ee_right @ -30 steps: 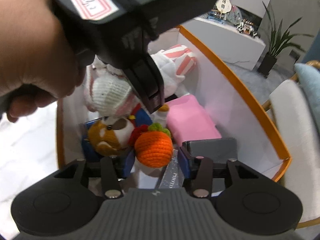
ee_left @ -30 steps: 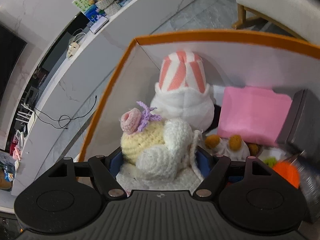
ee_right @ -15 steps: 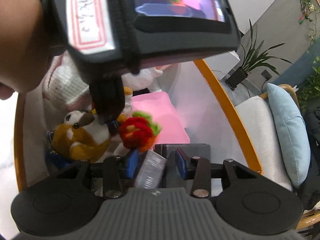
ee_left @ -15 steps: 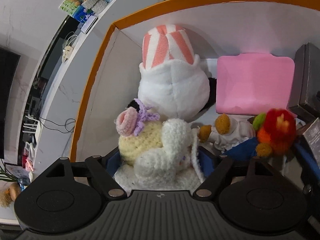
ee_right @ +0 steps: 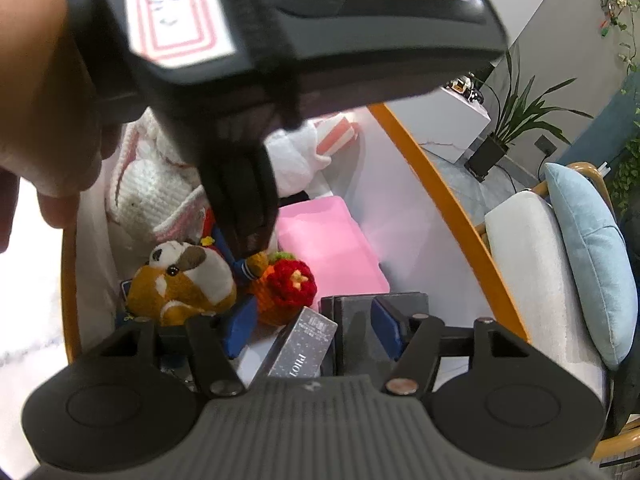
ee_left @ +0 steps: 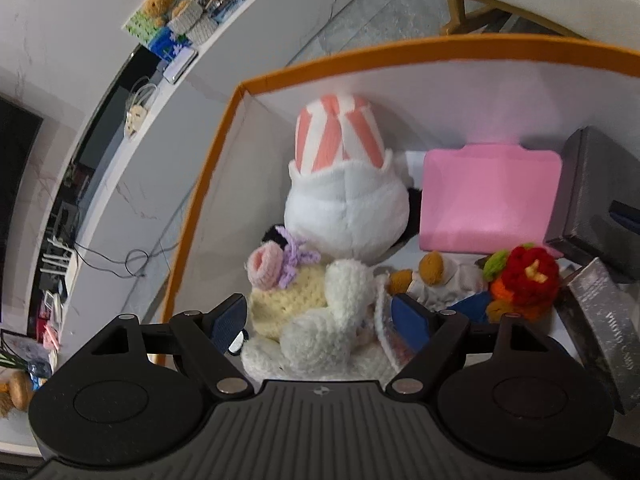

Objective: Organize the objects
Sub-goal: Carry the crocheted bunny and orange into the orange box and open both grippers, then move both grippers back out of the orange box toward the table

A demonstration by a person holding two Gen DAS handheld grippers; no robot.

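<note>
While the left gripper (ee_left: 318, 322) stands wide, its blue pads just clear of the fuzzy crocheted bunny (ee_left: 308, 312) lying between them, the right gripper (ee_right: 312, 330), whose jaws have just been opening, straddles a glossy silver-grey carton (ee_right: 304, 340) without pressing it. Both reach into a white box with an orange rim (ee_left: 400, 46). Inside lie a plush white toy with a coral-striped hat (ee_left: 344, 176), a smooth pink rectangular case (ee_left: 490, 200), a matte black box (ee_left: 600, 204), a knitted red-and-orange fruit (ee_right: 286, 286) and a brown-and-white plush dog (ee_right: 182, 280).
</note>
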